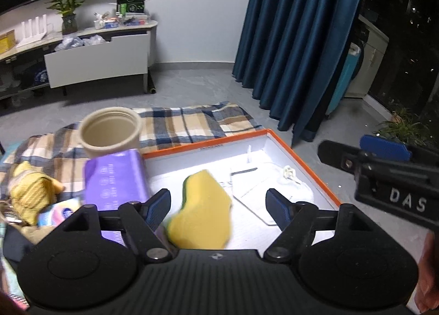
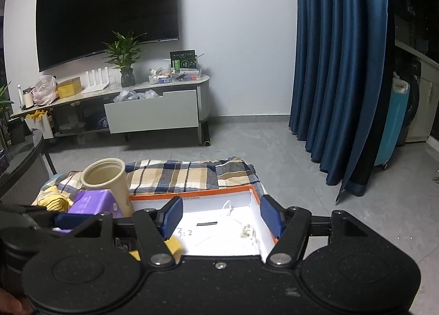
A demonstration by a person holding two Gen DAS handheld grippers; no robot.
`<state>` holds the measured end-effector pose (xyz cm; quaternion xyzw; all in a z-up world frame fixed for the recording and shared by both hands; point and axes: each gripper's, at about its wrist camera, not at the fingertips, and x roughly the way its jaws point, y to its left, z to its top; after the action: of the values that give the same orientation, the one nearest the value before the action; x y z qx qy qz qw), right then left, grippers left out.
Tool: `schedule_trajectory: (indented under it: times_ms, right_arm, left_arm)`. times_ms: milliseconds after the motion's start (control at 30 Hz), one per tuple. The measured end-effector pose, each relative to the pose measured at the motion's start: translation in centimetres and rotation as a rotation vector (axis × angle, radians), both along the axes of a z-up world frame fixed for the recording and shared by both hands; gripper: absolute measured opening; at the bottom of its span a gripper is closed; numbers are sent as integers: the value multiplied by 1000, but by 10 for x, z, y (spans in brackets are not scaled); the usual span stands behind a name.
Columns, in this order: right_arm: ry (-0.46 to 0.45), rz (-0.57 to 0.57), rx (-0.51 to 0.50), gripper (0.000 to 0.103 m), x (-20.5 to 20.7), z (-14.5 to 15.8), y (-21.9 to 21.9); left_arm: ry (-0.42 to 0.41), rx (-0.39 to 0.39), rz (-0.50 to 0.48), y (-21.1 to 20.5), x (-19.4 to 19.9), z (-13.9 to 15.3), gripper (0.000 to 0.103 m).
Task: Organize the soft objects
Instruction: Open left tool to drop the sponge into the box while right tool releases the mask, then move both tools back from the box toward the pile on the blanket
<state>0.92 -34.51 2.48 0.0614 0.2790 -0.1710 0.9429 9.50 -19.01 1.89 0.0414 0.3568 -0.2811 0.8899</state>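
A yellow sponge (image 1: 203, 210) with a green edge shows blurred inside the orange-rimmed white box (image 1: 310, 172), between the fingers of my left gripper (image 1: 218, 208). That gripper is open: a clear gap lies between the sponge and the right pad. My right gripper (image 2: 222, 216) hangs open over the same box (image 2: 192, 194) with nothing between its pads. It also shows at the right edge of the left wrist view, right gripper (image 1: 362, 149). A white face mask (image 1: 293, 186) lies in the box. A corner of the sponge (image 2: 175, 246) peeks out under the right gripper's left finger.
Left of the box a purple tissue pack (image 1: 115, 180), a beige open cup (image 1: 109, 131) and a yellow cloth (image 1: 30, 194) rest on a plaid blanket (image 1: 192, 120). A blue curtain (image 1: 296, 40) hangs at the right. A TV cabinet (image 2: 151, 112) stands by the far wall.
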Motion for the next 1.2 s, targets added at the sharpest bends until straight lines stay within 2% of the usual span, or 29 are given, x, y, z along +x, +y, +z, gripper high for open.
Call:
schedule_trajectory:
  times_ms: [333,1200]
  right_arm:
    - [-19,49,18,77,-8,7,32]
    - [-14,232,13,77,13,13,106]
  left_arm:
    - [-49,19,71,31,-7,19,79]
    - [-67,51,228,104,-8,21,80]
